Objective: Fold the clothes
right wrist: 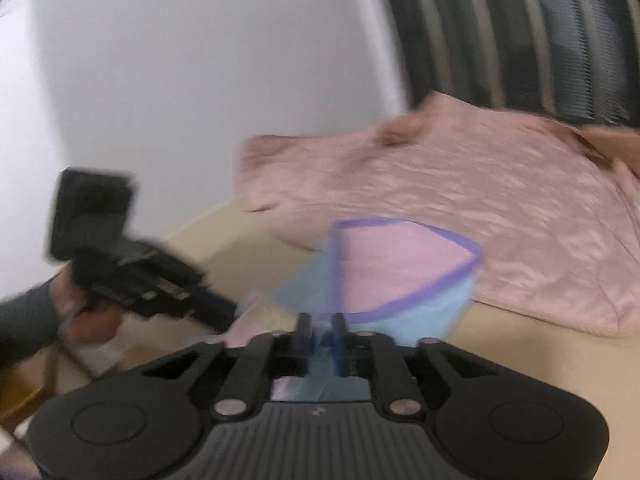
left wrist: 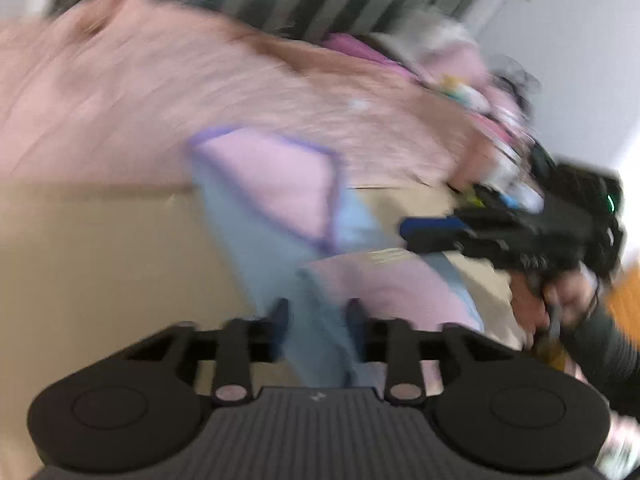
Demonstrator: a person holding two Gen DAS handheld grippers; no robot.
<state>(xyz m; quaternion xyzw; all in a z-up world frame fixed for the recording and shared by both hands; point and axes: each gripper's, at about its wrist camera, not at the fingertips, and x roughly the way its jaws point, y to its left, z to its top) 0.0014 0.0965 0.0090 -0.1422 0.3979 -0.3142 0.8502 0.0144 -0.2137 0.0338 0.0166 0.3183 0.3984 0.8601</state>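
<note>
1. Left wrist view: a beige table [left wrist: 100,248] carries a large salmon-pink garment [left wrist: 168,92] spread flat at its far side.
2. A small garment [left wrist: 280,192] of pale blue and pink with purple trim lies partly on the salmon one and hangs toward both grippers.
3. Left gripper [left wrist: 318,320]: jaws apart, blue cloth between them.
4. Right gripper [right wrist: 320,326]: jaws slightly apart, blue fabric between; whether the pads press is blurred.
</note>
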